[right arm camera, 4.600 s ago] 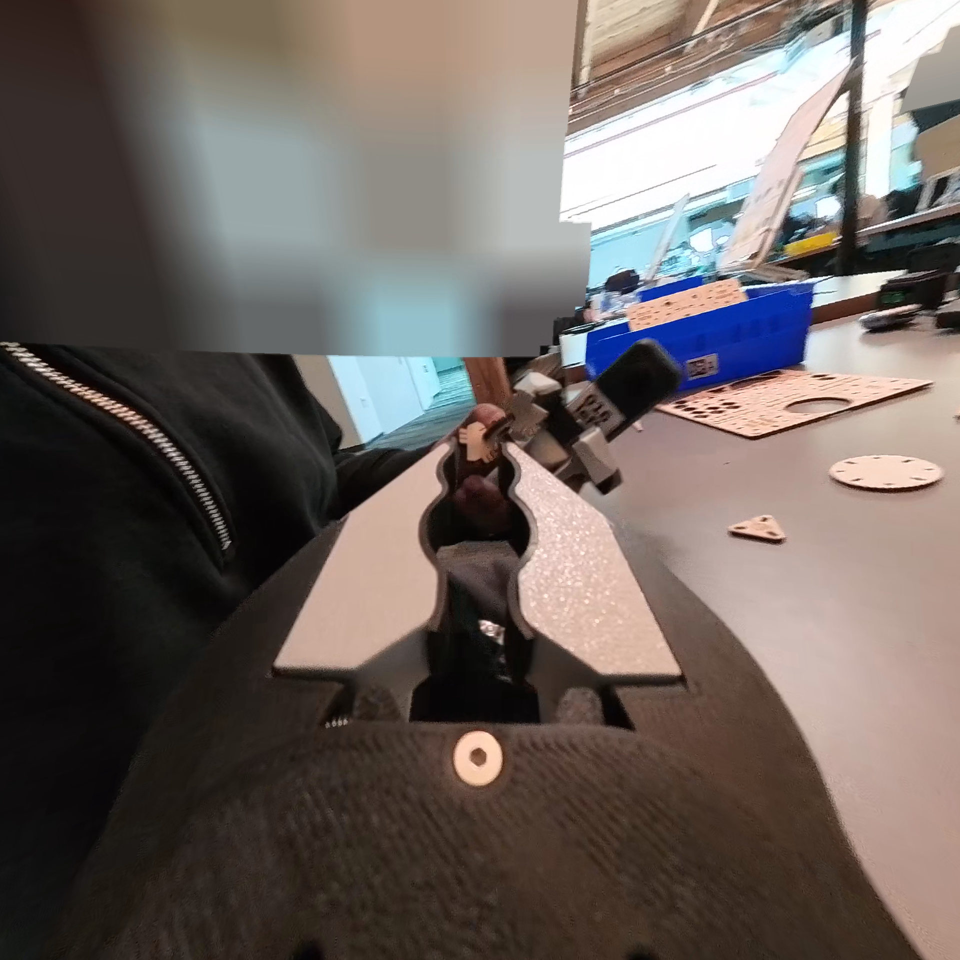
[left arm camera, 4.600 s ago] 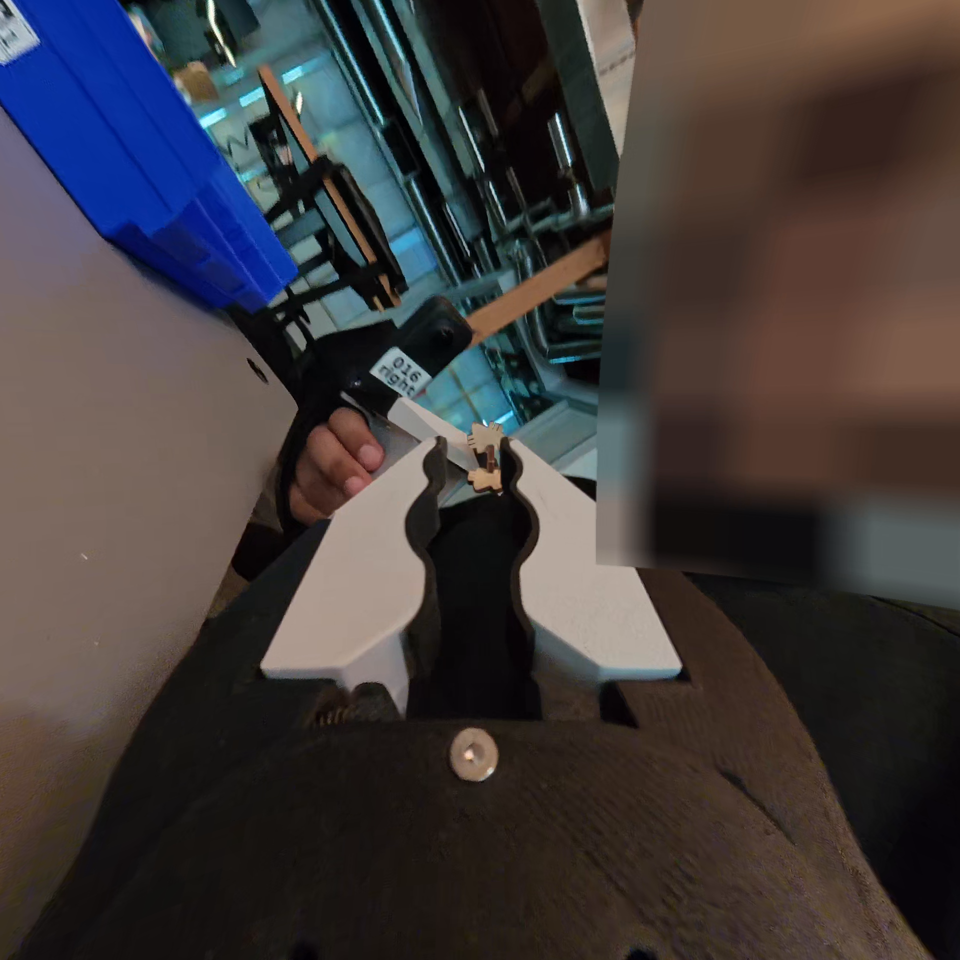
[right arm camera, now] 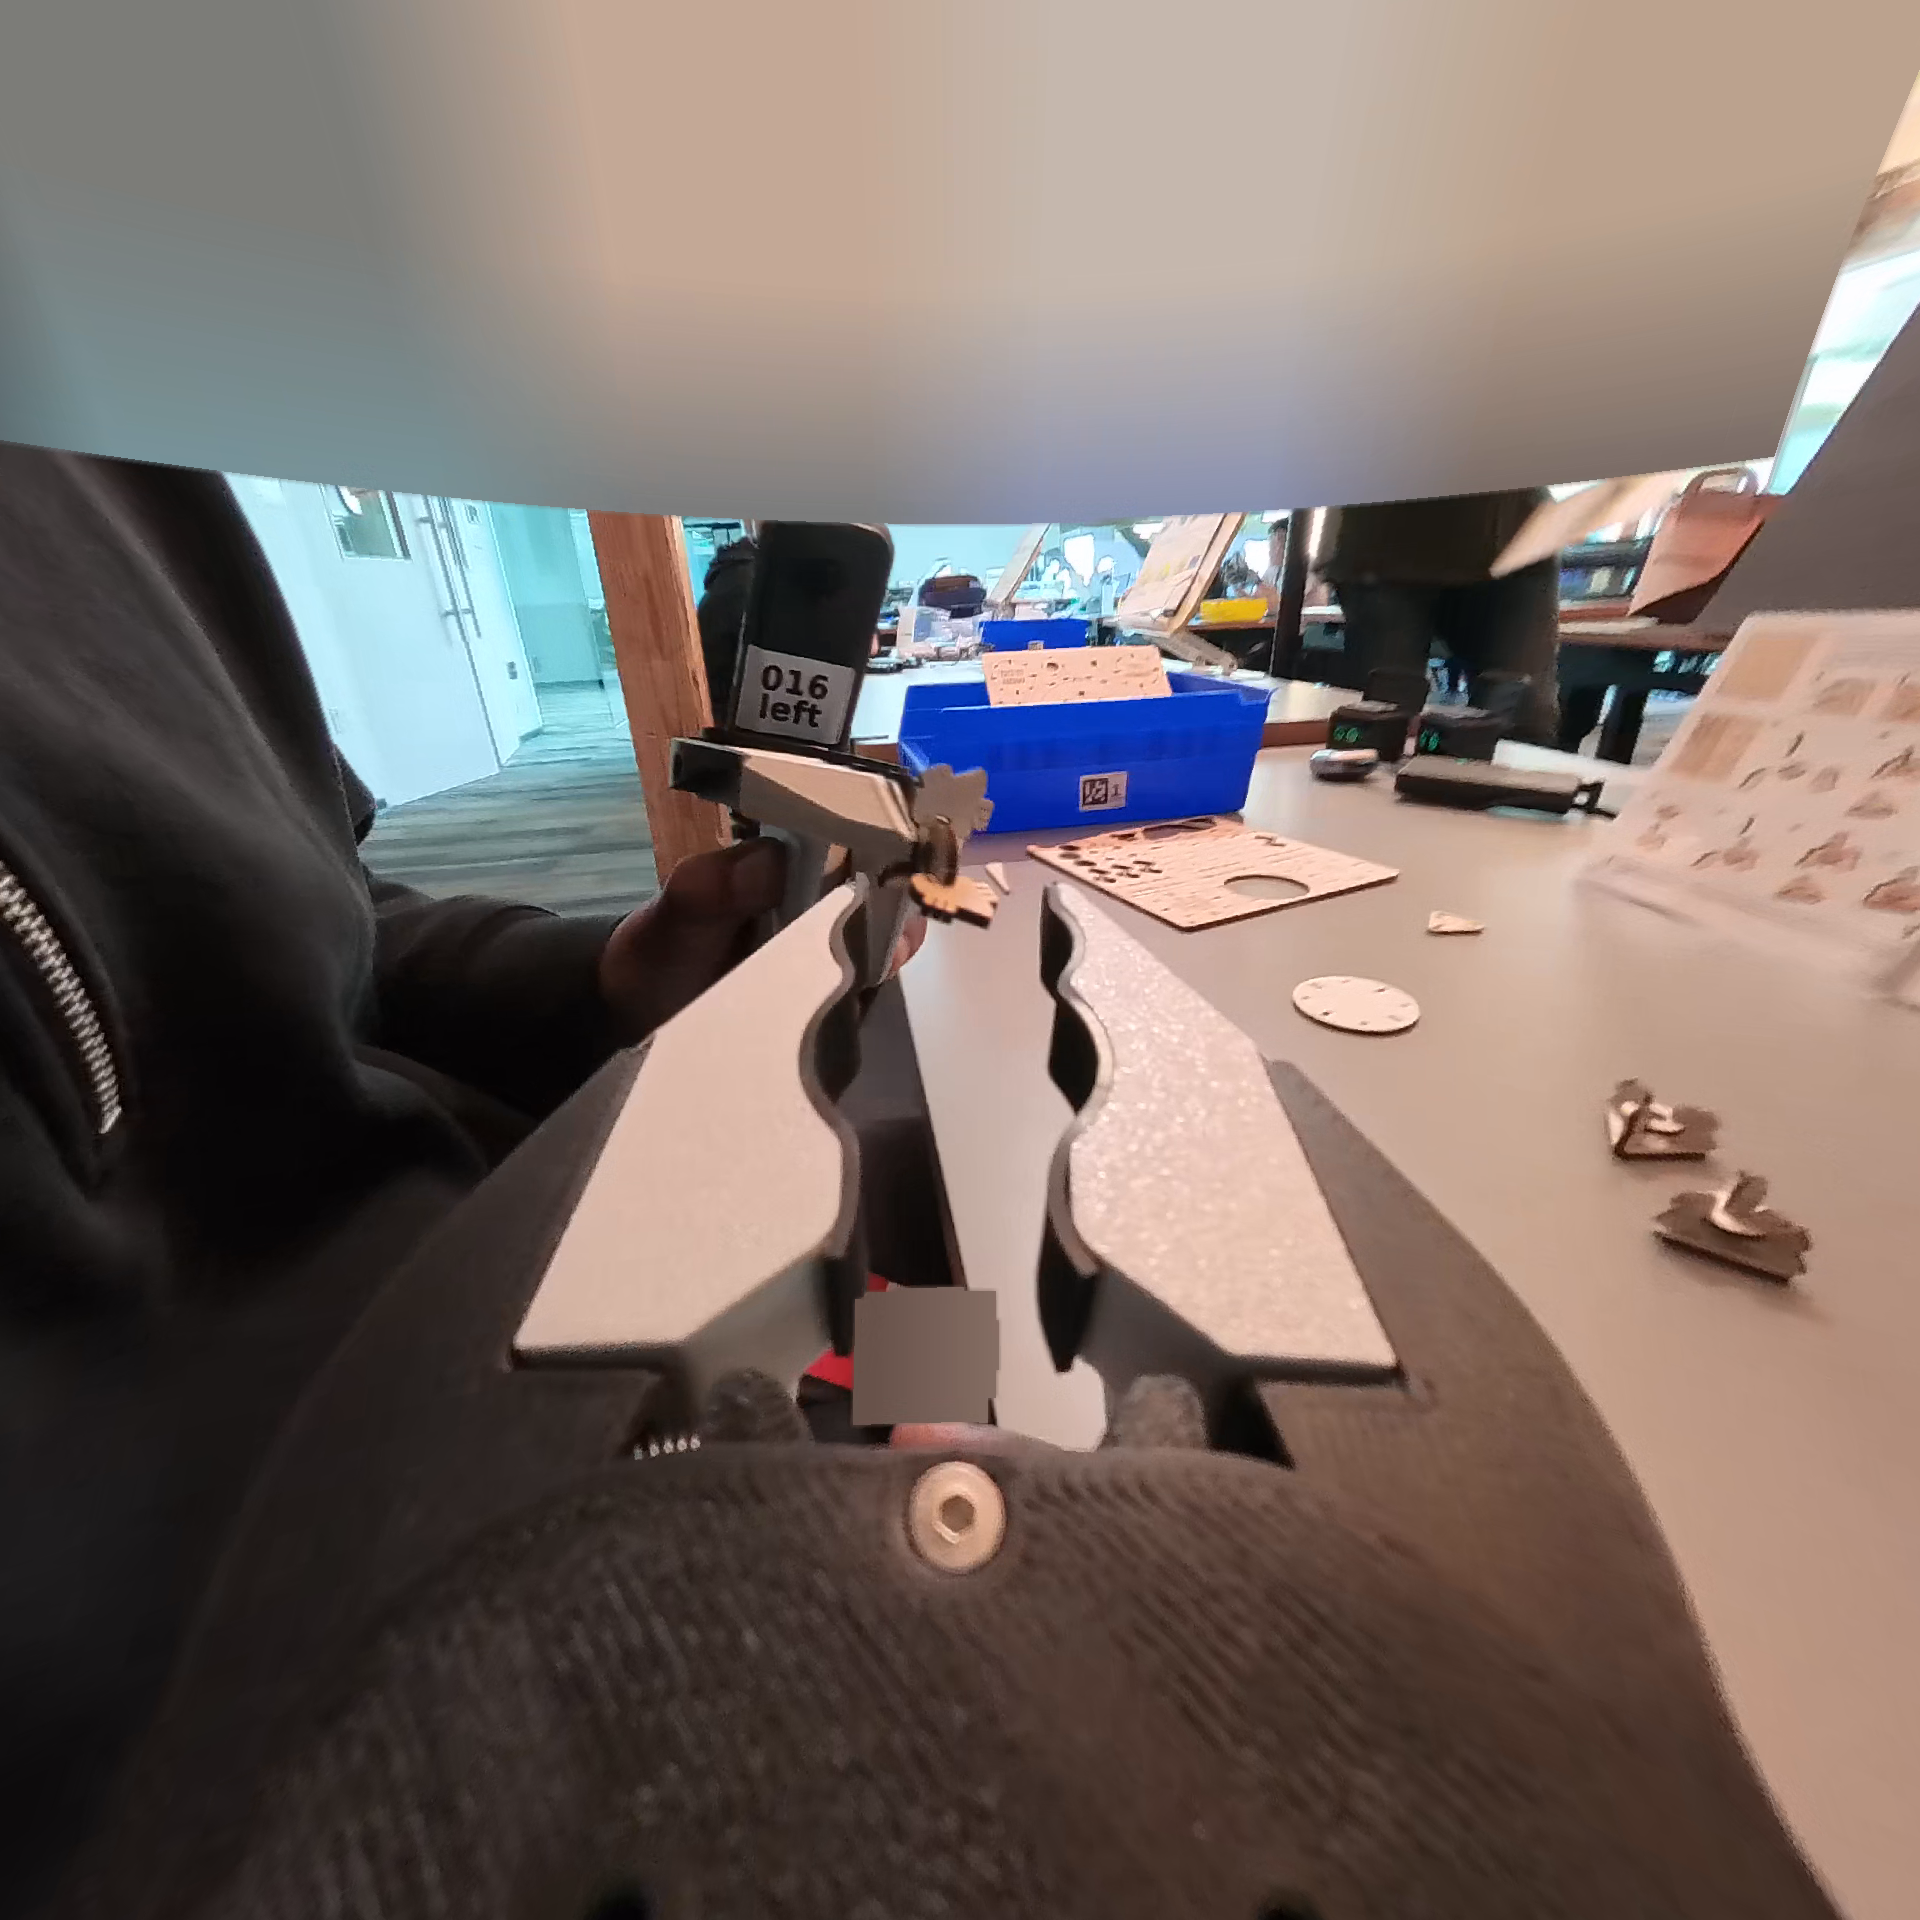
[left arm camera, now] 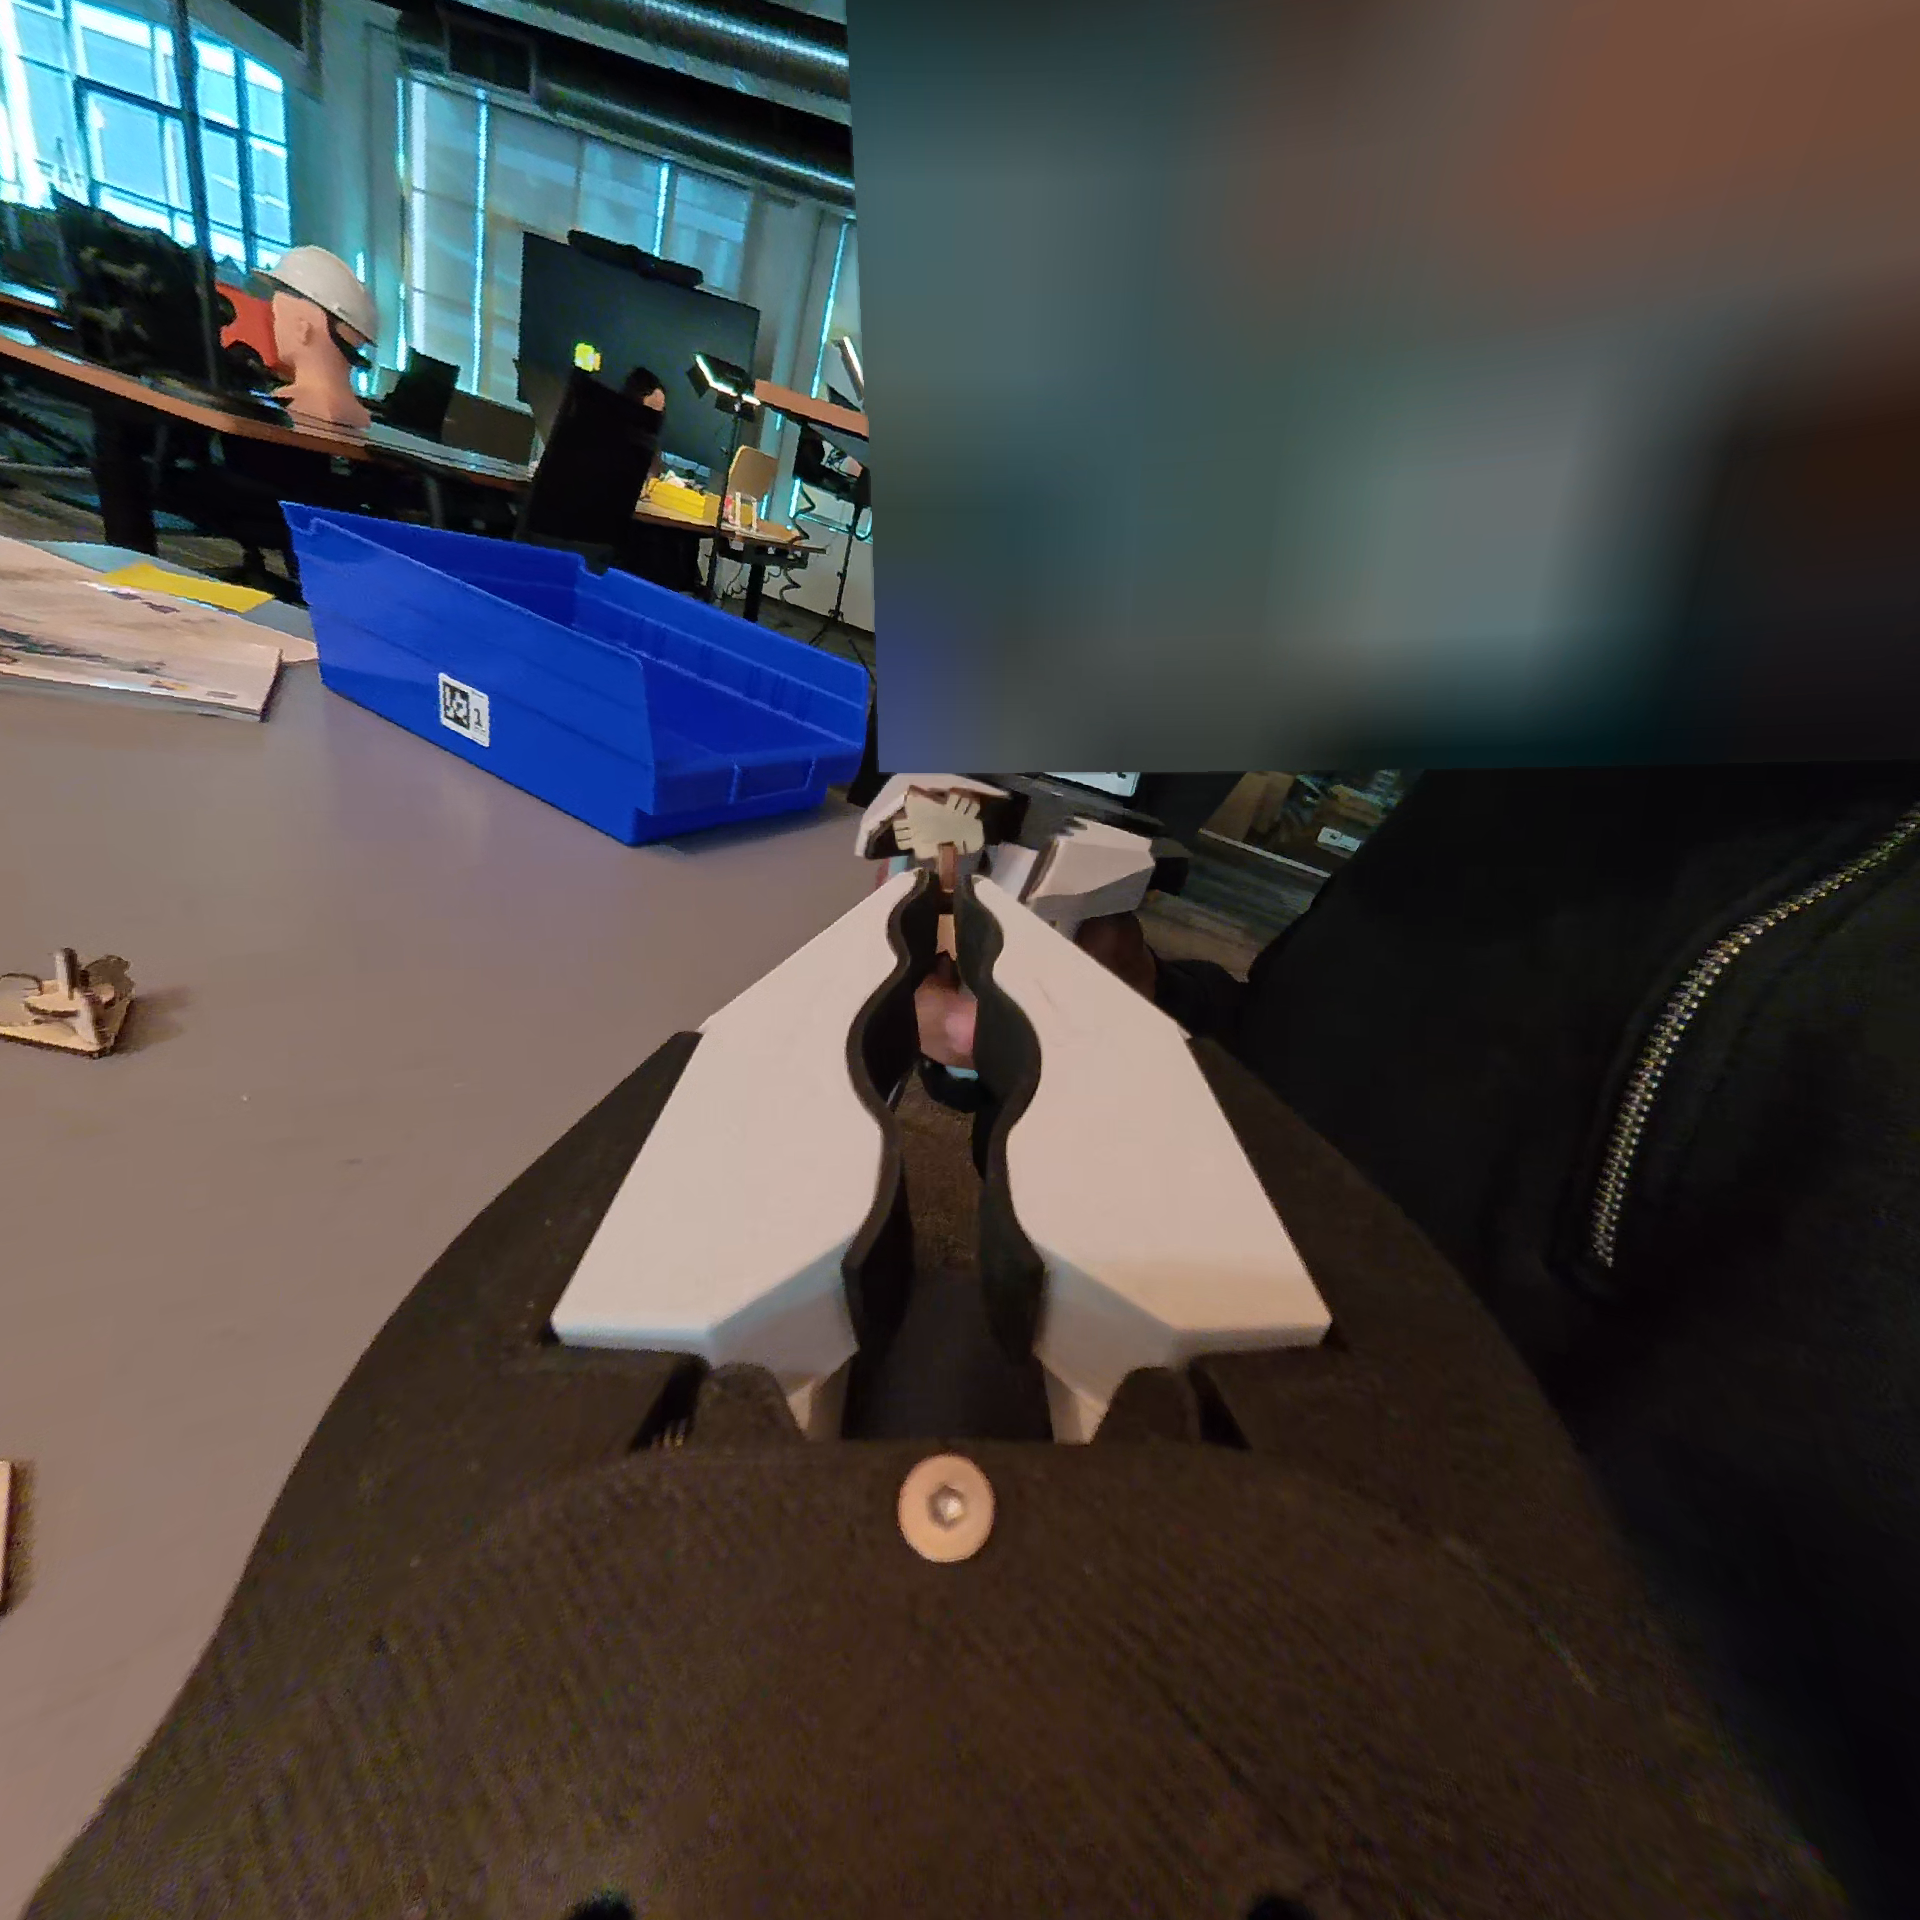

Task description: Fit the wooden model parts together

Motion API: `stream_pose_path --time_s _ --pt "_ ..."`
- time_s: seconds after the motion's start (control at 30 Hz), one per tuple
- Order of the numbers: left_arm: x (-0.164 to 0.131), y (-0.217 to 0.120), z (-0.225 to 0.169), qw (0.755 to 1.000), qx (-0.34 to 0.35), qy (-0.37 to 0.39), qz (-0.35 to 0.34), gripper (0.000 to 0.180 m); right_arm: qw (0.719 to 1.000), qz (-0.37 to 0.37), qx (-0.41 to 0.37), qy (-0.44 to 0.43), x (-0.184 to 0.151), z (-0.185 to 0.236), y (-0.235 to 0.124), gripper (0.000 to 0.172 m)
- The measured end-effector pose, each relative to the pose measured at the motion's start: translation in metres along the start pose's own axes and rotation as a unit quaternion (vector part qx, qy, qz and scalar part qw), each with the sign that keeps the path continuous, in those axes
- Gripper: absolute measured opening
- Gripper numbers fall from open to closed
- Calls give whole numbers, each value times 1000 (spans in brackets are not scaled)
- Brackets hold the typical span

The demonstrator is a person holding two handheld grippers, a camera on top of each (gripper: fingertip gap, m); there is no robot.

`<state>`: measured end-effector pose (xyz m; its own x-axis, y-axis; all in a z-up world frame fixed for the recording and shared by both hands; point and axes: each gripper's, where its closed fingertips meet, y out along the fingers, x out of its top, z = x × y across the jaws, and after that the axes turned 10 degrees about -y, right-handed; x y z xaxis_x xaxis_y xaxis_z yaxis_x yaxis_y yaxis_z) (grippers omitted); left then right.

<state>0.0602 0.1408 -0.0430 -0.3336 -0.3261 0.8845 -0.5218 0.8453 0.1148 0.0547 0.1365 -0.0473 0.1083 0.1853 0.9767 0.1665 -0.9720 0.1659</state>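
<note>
Left of centre above the grey desk (right arm camera: 1351,1195): left tool (right arm camera: 925,847) clamped on small pale laser-cut wooden assembly (right arm camera: 951,852), long axis upright. Just right, nearer the camera: right tool (right arm camera: 951,914), parted wide, holding nothing, assembly just beyond its left fingertip.

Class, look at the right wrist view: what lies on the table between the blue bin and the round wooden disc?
A flat wooden cut-out sheet lies between the blue bin and the disc.
</note>
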Motion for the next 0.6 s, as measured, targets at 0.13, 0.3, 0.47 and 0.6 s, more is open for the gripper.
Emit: stream_pose_path --time_s 0.13,0.3,0.47,0.6 --pt "1 -1 5 1000 10 -4 1 2 1000 -15 -6 0 3 -3 -2 31" --pt "-3 2 10 999 31 12 19 2 998 -18 -35 -58 10 -6 -9 10" --pt "-13 6 8 997 19 28 67 2 998 12 -19 -61 3 -1 -5 11" --pt "-11 3 10 997 6 7 76 2 999 7 21 36 1 0 -5 8"
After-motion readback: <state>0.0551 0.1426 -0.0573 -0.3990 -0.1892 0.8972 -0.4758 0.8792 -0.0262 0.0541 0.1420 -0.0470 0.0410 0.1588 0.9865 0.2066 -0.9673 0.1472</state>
